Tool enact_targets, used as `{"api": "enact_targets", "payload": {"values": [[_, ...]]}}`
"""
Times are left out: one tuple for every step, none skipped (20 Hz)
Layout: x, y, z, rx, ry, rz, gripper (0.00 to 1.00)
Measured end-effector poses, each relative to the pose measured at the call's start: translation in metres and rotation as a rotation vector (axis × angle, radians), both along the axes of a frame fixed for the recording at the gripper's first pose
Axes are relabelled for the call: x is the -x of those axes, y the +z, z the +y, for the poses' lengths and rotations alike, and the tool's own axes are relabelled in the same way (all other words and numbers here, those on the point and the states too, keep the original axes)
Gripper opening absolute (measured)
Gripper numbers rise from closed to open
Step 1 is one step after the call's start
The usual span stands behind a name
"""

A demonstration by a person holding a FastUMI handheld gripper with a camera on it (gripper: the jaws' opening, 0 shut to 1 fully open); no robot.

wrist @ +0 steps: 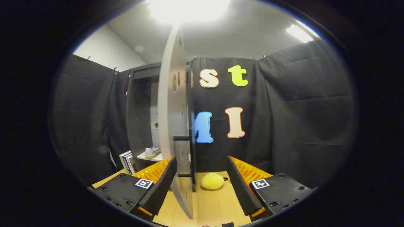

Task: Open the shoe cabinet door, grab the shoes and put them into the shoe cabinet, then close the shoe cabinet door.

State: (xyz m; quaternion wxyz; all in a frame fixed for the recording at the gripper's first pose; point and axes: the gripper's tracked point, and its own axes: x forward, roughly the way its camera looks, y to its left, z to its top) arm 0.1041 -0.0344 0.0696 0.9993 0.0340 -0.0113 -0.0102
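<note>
**Door edge-on between the fingers, shoe already on the shelf**

Here's the gripper (202,186), fingers spread wide apart and clamped on nothing. The shoe cabinet door (173,119) stands swung out, its thin edge pointing straight back at the claw, running tall from the tabletop up toward the ceiling light. That edge sits in the gap, close against the left finger (159,187) and well clear of the right finger (243,187). The dark door handle (182,156) runs vertically on the door's right face, just ahead of the fingers.

Left of the door, inside the shoe cabinet (139,119), a white shoe (152,152) rests on the pale shelf (153,157). So, by my reading, stowing looks done and closing is what's left.

The door's long axis is upright and the claw is level, fingers side by side, so the push would go sideways against the panel, toward the cabinet opening. Right of the door, a yellow plush toy (212,181) lies on the wooden table (214,205); books (127,162) lean left of the cabinet.
</note>
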Motion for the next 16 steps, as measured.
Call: {"api": "enact_targets", "payload": {"values": [[-0.007, -0.004, -0.010, -0.012, 0.014, 0.009, 0.97], [-0.012, -0.009, -0.012, -0.022, 0.033, 0.017, 0.97], [-0.018, -0.013, -0.018, -0.030, 0.049, 0.025, 0.98], [-0.025, -0.017, -0.022, -0.035, 0.069, 0.035, 0.99], [-0.032, -0.021, -0.025, -0.038, 0.090, 0.046, 0.99], [-0.040, -0.025, -0.026, -0.037, 0.106, 0.053, 0.99], [-0.046, -0.027, -0.027, -0.033, 0.119, 0.062, 0.99], [-0.048, -0.031, -0.026, -0.030, 0.122, 0.070, 0.99], [-0.050, -0.033, -0.026, -0.030, 0.125, 0.076, 0.99], [-0.054, -0.035, -0.024, -0.033, 0.122, 0.084, 0.99], [-0.057, -0.035, -0.020, -0.043, 0.124, 0.089, 0.99], [-0.059, -0.034, -0.015, -0.050, 0.118, 0.095, 0.99], [-0.059, -0.033, -0.014, -0.052, 0.111, 0.087, 0.96], [-0.058, -0.034, -0.015, -0.048, 0.096, 0.088, 0.96], [-0.057, -0.033, -0.016, -0.050, 0.073, 0.086, 0.97], [-0.053, -0.033, -0.016, -0.053, 0.049, 0.088, 0.97]]}}
